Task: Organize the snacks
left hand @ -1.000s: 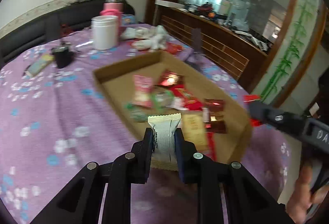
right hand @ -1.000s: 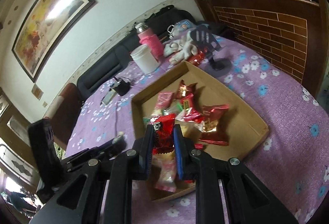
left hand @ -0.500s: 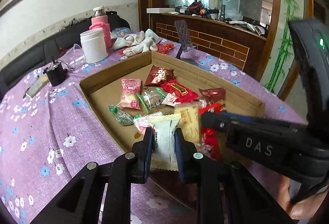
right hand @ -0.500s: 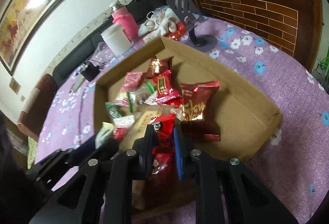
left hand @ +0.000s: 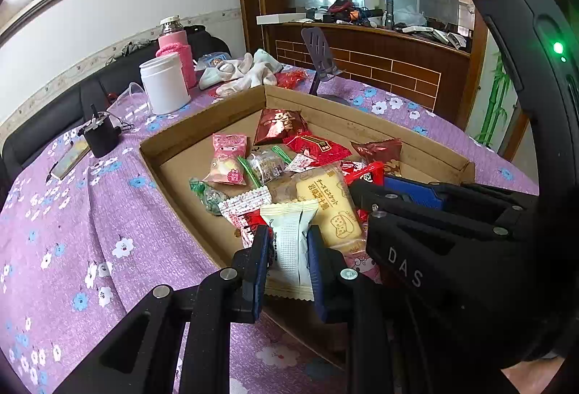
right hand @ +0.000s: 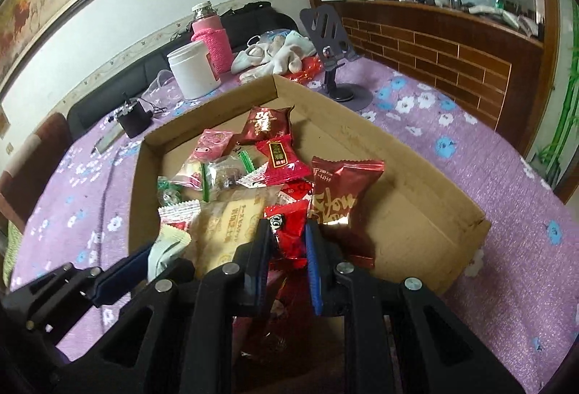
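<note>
Purple floral tablecloth (left hand: 108, 220), one cardboard tray (left hand: 362, 121), perhaps twelve snacks, left gripper (left hand: 288, 249) clenching white packet (left hand: 289, 245), right gripper (right hand: 288, 242) red packet (right hand: 289, 231).

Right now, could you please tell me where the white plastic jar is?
In the left wrist view, the white plastic jar stands on the purple tablecloth beyond the cardboard tray's far-left corner, beside the pink-sleeved bottle.

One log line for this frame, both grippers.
left gripper: shut on white packet | right gripper: shut on red packet | above cardboard box

Both claws, the left claw (left hand: 288, 242) and right claw (right hand: 288, 234), have dropped closer over the cardboard tray (right hand: 427, 213).
</note>
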Action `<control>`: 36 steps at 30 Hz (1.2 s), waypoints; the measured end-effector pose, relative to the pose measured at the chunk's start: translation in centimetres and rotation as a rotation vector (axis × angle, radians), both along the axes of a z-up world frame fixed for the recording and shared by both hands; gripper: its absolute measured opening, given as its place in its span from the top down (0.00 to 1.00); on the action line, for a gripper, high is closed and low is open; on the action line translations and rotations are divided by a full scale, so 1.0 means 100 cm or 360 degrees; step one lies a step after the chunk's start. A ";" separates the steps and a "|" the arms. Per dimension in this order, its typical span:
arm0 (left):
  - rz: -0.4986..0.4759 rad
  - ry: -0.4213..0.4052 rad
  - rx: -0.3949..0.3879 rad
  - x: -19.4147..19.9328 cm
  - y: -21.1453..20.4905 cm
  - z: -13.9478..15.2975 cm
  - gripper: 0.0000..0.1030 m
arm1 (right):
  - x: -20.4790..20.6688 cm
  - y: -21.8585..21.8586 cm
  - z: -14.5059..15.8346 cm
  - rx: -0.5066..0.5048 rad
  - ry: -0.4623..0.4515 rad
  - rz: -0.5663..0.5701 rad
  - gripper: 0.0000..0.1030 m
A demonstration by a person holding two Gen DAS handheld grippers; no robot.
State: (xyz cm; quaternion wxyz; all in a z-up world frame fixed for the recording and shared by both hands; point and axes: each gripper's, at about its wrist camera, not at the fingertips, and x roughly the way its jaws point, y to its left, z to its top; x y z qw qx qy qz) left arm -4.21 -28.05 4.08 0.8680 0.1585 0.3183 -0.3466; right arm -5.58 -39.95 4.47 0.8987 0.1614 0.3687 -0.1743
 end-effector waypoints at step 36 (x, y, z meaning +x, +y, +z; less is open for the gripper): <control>0.0151 -0.0289 -0.0141 -0.015 0.017 0.037 0.12 | -0.056 -0.010 0.057 -0.0176 -0.0266 -0.0266 0.13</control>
